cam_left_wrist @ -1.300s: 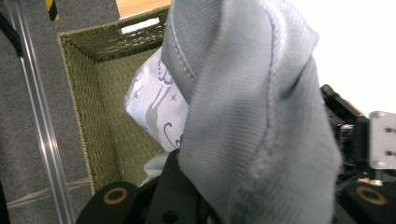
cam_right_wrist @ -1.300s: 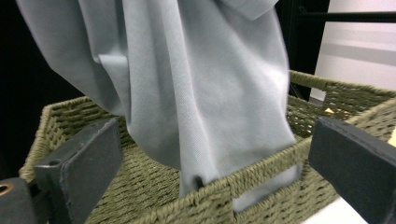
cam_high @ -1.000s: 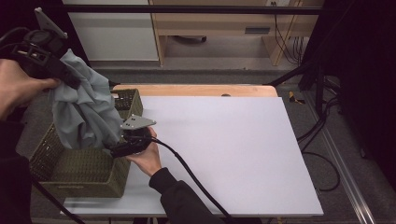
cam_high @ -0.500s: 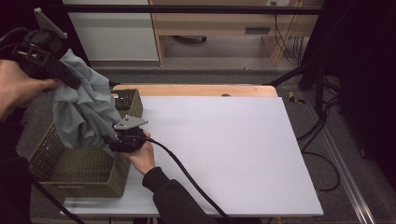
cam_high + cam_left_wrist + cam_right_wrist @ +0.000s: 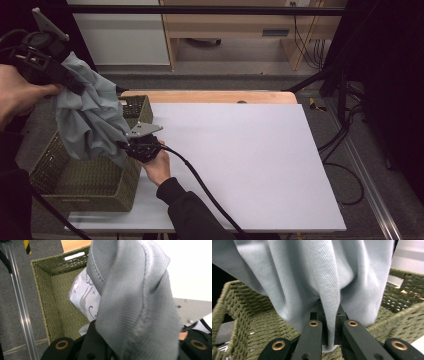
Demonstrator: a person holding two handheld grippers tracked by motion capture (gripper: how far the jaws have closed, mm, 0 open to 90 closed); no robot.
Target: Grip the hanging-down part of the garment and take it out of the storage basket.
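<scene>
We see the left gripper [image 5: 75, 85] and right gripper [image 5: 125, 145] each clamping the grey cloth [image 5: 90, 120] above the woven basket [image 5: 80, 182].

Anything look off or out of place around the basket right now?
Nothing damaged or spilled. The grey garment hangs bunched over the woven basket, gripped high by the left tongs and low by the right tongs; a patterned cloth lies inside.

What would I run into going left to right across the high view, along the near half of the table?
Woven olive-green basket → grey-blue cloth garment hanging over it → right gripper pinching the garment's lower edge → black cable trailing from it → bare white tabletop.
</scene>
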